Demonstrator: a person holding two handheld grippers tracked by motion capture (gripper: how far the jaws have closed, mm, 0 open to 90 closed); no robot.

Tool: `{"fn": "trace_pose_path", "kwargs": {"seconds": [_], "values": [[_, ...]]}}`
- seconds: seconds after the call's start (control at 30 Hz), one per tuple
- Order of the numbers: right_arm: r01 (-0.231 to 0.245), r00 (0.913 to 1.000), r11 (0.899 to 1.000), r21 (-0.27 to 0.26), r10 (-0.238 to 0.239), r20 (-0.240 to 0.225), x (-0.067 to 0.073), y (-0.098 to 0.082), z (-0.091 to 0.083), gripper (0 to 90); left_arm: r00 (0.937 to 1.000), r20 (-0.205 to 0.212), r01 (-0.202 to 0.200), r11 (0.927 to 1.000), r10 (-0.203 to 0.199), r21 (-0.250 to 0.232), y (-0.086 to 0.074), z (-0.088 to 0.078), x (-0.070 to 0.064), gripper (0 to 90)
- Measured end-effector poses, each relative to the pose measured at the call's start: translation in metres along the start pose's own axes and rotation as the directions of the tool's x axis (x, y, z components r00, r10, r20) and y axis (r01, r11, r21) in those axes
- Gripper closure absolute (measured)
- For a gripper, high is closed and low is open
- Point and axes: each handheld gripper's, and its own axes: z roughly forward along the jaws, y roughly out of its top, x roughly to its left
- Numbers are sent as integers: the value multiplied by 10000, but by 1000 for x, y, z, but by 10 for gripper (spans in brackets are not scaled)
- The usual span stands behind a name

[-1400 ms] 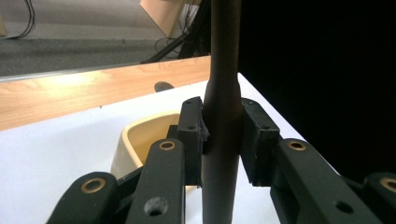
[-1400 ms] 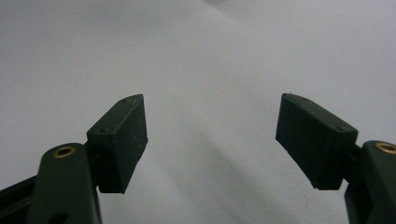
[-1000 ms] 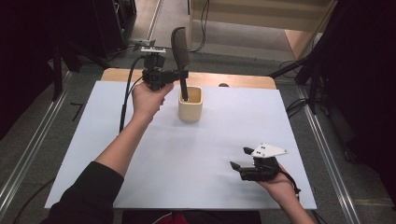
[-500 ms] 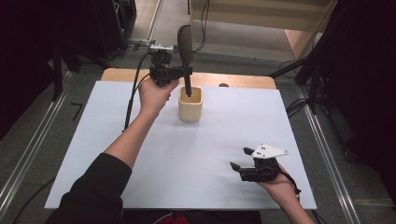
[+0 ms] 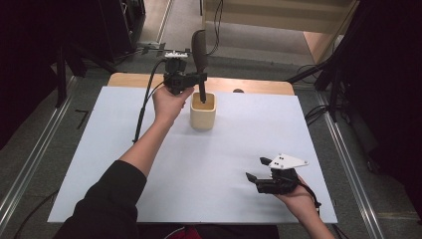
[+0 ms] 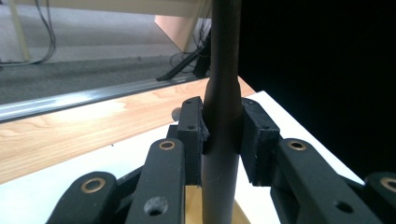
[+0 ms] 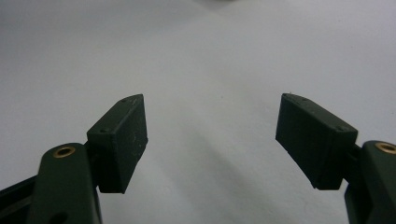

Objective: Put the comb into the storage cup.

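My left gripper [image 5: 201, 78] is clenched on the handle of a dark utensil [image 5: 199, 50], the one thing I am working with. In the left gripper view my two pads press on either side of the round dark shaft [image 6: 223, 140], which runs upright between them. The broad end of the utensil stands up above my hand, and its lower end dips into the cream cup [image 5: 203, 113]. The cup stands upright on the white mat [image 5: 149, 194], toward the far middle, just beside my left hand [image 5: 168, 103] on its right. Past the mat's far edge a strip of the wooden table [image 5: 134, 79] shows.

My right gripper [image 5: 259, 169] lies low over the near right part of the mat, well apart from the cup. Its jaws are released and hold nothing; in the right gripper view the two pads [image 7: 122, 140] stand wide apart with bare white mat between them. The grey three-cornered plate [image 5: 286, 161] sits on top of it, and my right hand [image 5: 298, 196] holds it from behind.
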Motion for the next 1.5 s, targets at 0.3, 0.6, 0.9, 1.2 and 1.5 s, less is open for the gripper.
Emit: {"fn": "trace_pose_path", "kwargs": {"seconds": [0.3,0.6,0.9,1.2,1.5], "values": [[-76,10000,9999,-115,76,10,-1,1,-1,233,9998,165,119,9998,-121,148,-10,9,2,732],[21,9999,9999,-122,-20,105,-1,1,-2,233,9996,161,215,9996,-218,181,-22,12,7,732],[0,9997,9999,-161,3,226,-1,2,-3,233,9999,46,125,9997,-126,203,-33,14,11,731],[-37,9997,9998,-185,42,256,-3,2,-3,233,10000,-11,4,9994,-3,334,-43,19,13,730],[-4,9997,9998,-189,8,245,-2,2,-3,233,9999,57,-127,9990,125,437,-51,22,13,729]]}}
